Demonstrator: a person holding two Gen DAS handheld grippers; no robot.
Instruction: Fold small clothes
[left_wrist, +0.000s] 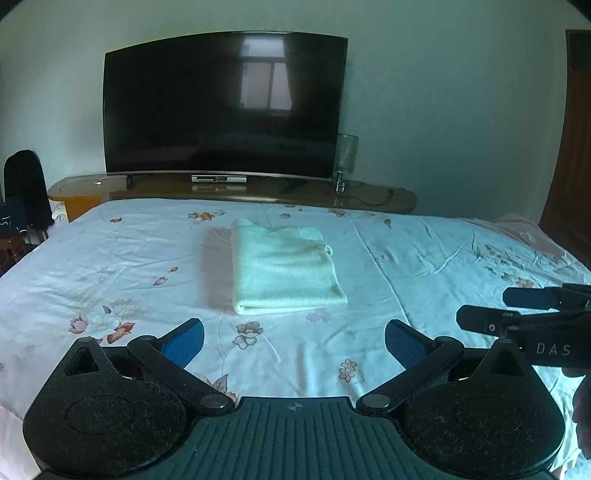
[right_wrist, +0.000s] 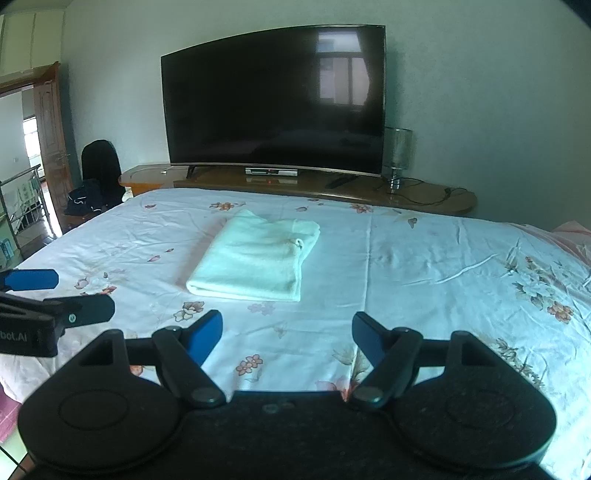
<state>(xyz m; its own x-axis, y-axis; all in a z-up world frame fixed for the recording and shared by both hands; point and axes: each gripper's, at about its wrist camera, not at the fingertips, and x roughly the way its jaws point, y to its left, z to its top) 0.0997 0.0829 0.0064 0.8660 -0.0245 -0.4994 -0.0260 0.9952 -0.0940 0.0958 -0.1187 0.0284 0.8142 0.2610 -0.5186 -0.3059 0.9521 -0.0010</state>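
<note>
A pale green garment (left_wrist: 284, 267) lies folded into a neat rectangle on the floral bedsheet (left_wrist: 110, 266), seen also in the right wrist view as the same folded garment (right_wrist: 255, 256). My left gripper (left_wrist: 294, 341) hovers over the sheet in front of it, open, with nothing between its blue pads. My right gripper (right_wrist: 287, 338) is also open and empty, short of the garment's near edge. Each gripper shows from the side in the other's view: the right gripper (left_wrist: 484, 308) at the right edge, the left gripper (right_wrist: 83, 295) at the left edge.
A large dark television (left_wrist: 225, 103) stands on a wooden low cabinet (left_wrist: 258, 192) beyond the bed's far edge, with a lamp (left_wrist: 345, 157) and cables beside it. A chair with dark clothes (right_wrist: 98, 177) sits at the left near an open door (right_wrist: 51, 140).
</note>
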